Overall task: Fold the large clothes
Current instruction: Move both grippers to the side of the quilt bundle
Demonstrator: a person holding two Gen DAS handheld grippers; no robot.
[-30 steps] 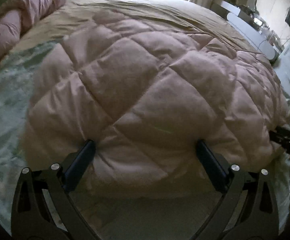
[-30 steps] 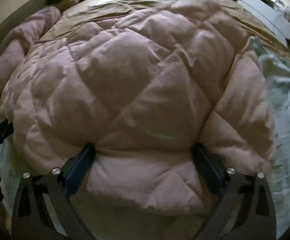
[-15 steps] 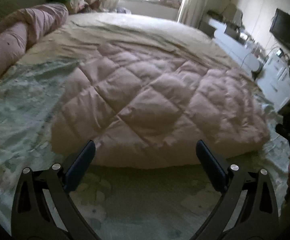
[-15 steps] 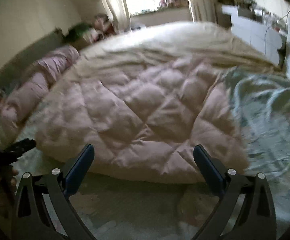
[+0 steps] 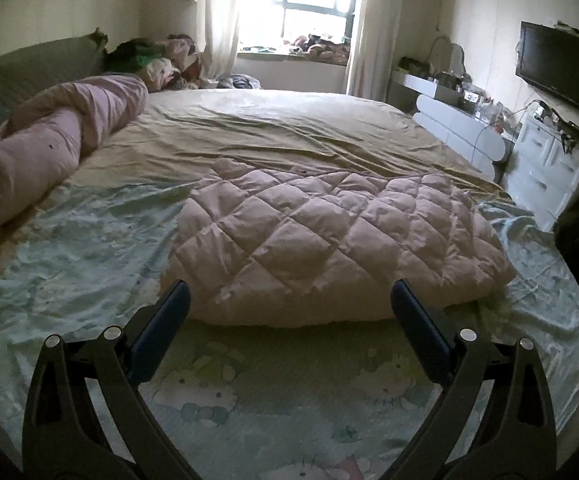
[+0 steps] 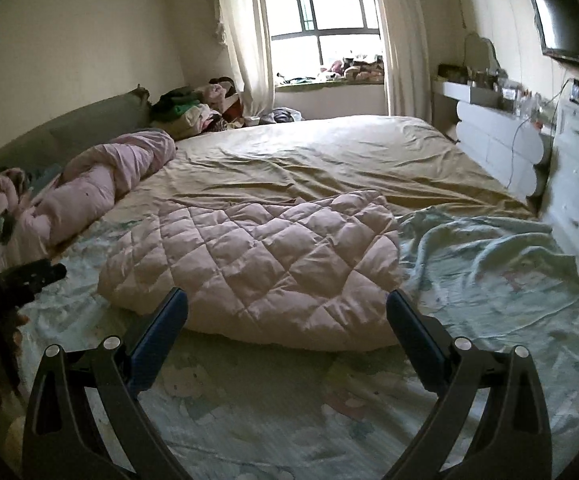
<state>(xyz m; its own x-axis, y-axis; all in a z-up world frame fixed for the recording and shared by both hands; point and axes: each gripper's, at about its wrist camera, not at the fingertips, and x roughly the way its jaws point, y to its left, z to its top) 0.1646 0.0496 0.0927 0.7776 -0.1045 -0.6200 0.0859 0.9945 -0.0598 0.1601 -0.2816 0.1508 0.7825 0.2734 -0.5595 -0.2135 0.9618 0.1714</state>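
both claws [image 5: 289, 308] [image 6: 287, 312] pulled back, clear of folded quilt [image 5: 329, 248]

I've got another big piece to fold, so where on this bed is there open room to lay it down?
The widest bare patch is the tan sheet, between the pink quilt and the window. A smaller strip of patterned sheet lies in front of the quilt. The left edge is taken by a rolled pink blanket, the far corner by a clothes pile.

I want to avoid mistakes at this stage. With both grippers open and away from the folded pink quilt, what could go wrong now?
1. The pink quilt is puffy, and neither the left gripper nor the right gripper holds it, so the fold may spring open.
2. The green sheet is bunched beside the quilt; a low grasp could catch it too.
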